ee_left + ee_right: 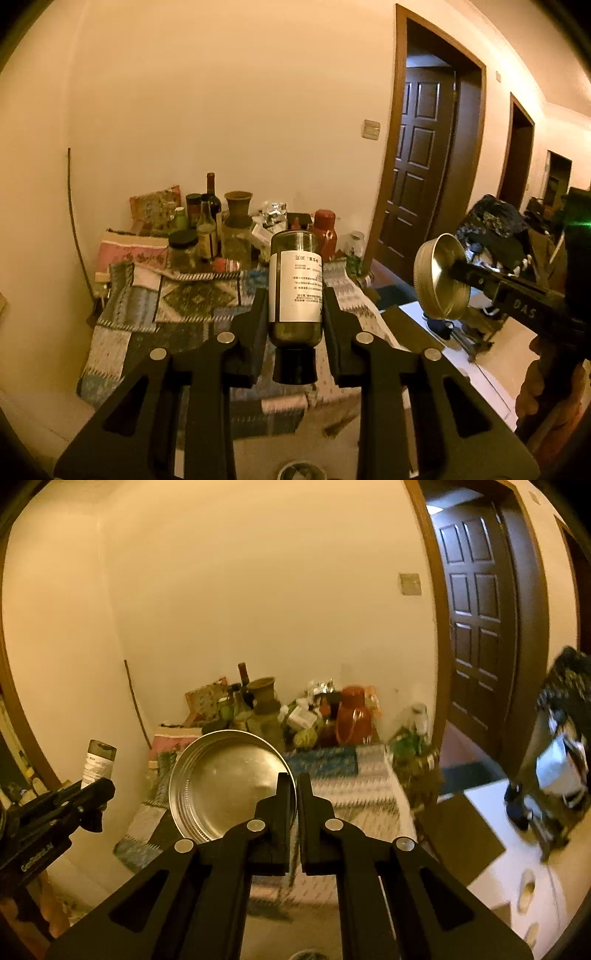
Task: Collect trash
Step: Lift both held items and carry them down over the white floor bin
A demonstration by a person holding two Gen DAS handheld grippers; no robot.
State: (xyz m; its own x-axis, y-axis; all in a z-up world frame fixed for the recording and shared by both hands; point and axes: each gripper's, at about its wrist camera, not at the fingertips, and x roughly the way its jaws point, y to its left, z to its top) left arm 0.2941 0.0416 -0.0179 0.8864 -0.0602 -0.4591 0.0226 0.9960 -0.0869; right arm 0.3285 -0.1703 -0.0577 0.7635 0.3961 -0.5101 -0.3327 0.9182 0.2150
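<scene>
My left gripper [295, 299] is shut on a dark glass bottle [295, 288] with a white label, held upside down with its black cap pointing down, above the table. The bottle also shows at the left of the right wrist view [98, 762]. My right gripper [294, 779] is shut on the rim of a round metal tin lid [229, 782], held up in the air on edge. The lid shows in the left wrist view [439, 277] to the right of the bottle, apart from it.
A table with a patchwork cloth [177, 306] stands against the wall, crowded at the back with jars, bottles [212, 206], a clay vase [238, 210] and a red flask [352, 716]. A dark wooden door [421, 166] is at the right. A round container rim [301, 470] shows below.
</scene>
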